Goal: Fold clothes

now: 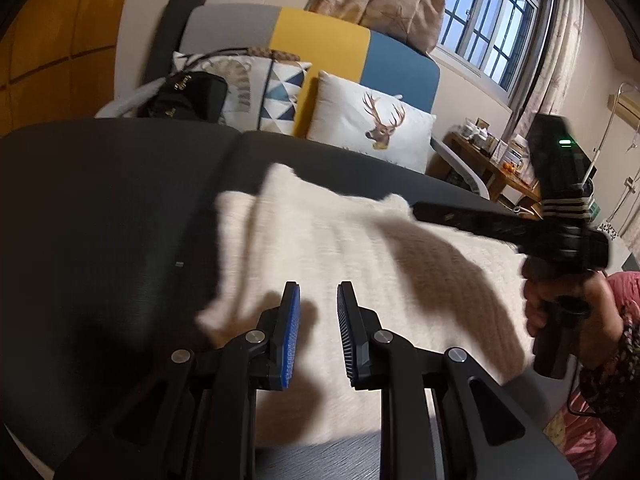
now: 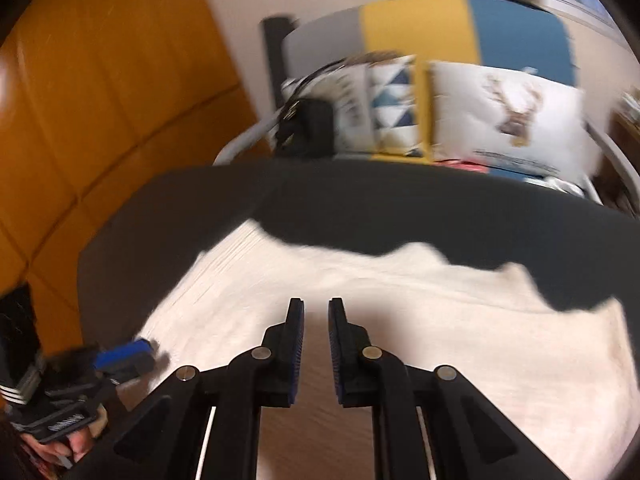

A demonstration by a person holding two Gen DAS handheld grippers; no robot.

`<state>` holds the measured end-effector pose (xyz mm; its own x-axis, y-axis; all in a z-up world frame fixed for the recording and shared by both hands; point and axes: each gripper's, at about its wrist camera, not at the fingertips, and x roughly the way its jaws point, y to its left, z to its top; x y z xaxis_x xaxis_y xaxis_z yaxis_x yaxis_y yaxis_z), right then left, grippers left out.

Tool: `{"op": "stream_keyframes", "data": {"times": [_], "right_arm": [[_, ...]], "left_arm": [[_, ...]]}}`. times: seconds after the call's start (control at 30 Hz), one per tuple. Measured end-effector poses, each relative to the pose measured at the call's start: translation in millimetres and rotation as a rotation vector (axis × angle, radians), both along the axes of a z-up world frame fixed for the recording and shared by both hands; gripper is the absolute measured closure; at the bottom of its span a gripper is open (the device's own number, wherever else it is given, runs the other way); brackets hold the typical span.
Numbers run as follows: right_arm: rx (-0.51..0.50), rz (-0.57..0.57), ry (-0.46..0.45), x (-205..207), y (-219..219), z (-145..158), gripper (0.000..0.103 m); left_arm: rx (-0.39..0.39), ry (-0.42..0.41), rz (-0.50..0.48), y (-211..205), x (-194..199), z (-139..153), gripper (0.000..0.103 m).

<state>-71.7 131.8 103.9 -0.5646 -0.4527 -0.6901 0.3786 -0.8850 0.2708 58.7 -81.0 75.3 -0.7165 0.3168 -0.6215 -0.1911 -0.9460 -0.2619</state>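
A cream knitted garment (image 1: 340, 248) lies spread flat on a dark tabletop (image 1: 100, 208); it also shows in the right wrist view (image 2: 400, 288). My left gripper (image 1: 319, 304) is open and empty, hovering just above the garment's near left part. My right gripper (image 2: 316, 316) is open by a narrow gap and empty, above the garment's near middle. The right gripper's body (image 1: 560, 240), held in a hand, shows at the right of the left wrist view. The left gripper's blue fingertips (image 2: 124, 354) show at the lower left of the right wrist view, near the cloth edge.
Behind the table stands a grey, yellow and blue sofa (image 1: 320, 36) with a deer cushion (image 1: 372, 120), a triangle-pattern cushion (image 1: 276, 88) and a black bag (image 1: 184, 96). A wooden side table (image 1: 496, 160) is at the right under a window. Orange wooden panels (image 2: 100, 100) fill the left.
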Motion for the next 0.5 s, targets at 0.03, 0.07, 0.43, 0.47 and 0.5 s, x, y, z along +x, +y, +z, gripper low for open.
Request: {"op": "stream_keyframes", "data": {"times": [0.03,0.07,0.43,0.47,0.5], "right_arm": [[0.011,0.009,-0.014,-4.1,-9.8,-4.4,0.094],[0.011,0.011,-0.030,-7.4,-16.0,-8.9,0.095],[0.053,-0.018,-0.090,-26.4,-37.0,-43.4,0.099],[0.048,-0.017,-0.086,-25.2,-36.1,-44.8,0.099],[0.040,-0.018,-0.083,-23.7,-34.8,-46.0,0.099]], "left_arm": [[-0.003,0.006,-0.001,-6.0,2.9,1.4,0.082],[-0.009,0.007,-0.003,-11.4,4.8,1.4,0.082],[0.036,-0.060,-0.130,-51.0,15.1,-14.6,0.082],[0.050,-0.062,-0.157,-51.8,15.5,-15.5,0.082],[0.064,-0.064,-0.184,-51.7,14.9,-15.5,0.082]]}}
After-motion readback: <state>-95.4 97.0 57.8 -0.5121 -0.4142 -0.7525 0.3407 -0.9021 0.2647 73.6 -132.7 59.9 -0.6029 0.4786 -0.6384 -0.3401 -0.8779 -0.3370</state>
